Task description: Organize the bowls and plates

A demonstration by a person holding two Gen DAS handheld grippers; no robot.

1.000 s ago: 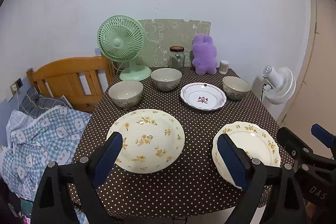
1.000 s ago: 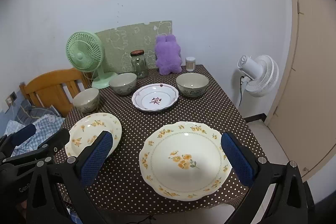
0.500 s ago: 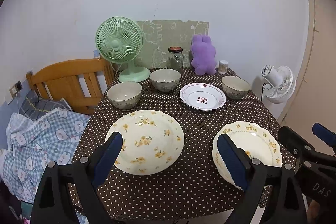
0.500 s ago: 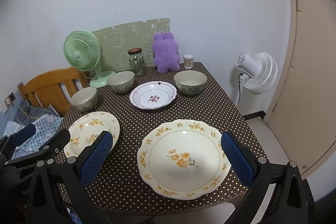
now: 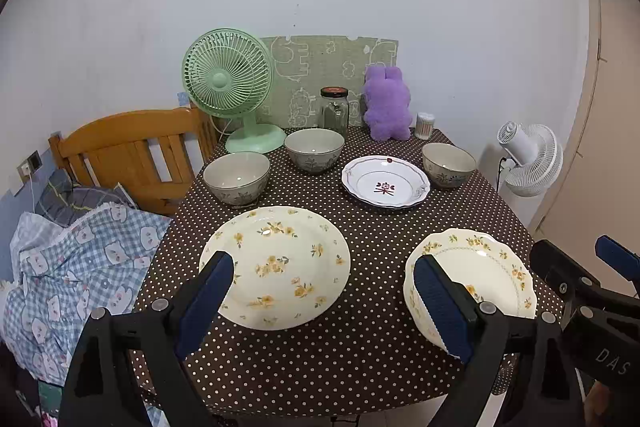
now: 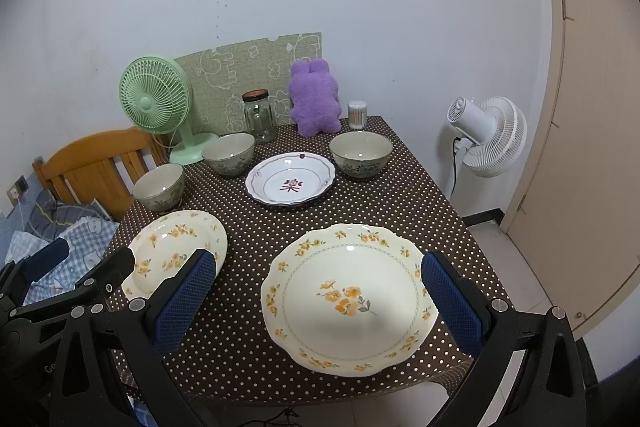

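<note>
- Bench (image 6: 420, 195): covered in a brown dotted cloth; it carries three plates and three bowls, none stacked.
- Round flowered plate (image 5: 276, 265): near the front left corner, lying flat.
- Scalloped flowered plate (image 6: 348, 297): near the front right corner, lying flat, its rim close to the front edge.
- White plate with a red mark (image 6: 290, 183): toward the middle of the back half, between two bowls.
- Bowls: one by the left edge (image 5: 236, 178), one at the back beside the green fan (image 5: 315, 150), one toward the back right corner (image 5: 449, 164); all upright and apart from each other.
- Left tool (image 5: 324, 307): fingers spread wide and holding nothing; it hovers off the front edge, facing the round flowered plate.
- Right tool (image 6: 320, 307): likewise spread and empty; it hovers off the front edge with the scalloped flowered plate framed between its fingers, not touching it.
- Step in hand (judgement): the very start, an approach with no dish yet gripped.
- Next move (judgement): each tool must drop to a plate's rim and pinch it edge-on; the glazed rims look slippery, so a firm, level lift is needed before stacking plate on plate.
- Back edge: green fan (image 5: 228, 83), glass jar (image 5: 334, 109), purple plush toy (image 5: 387, 107); not part of the sorting.
</note>
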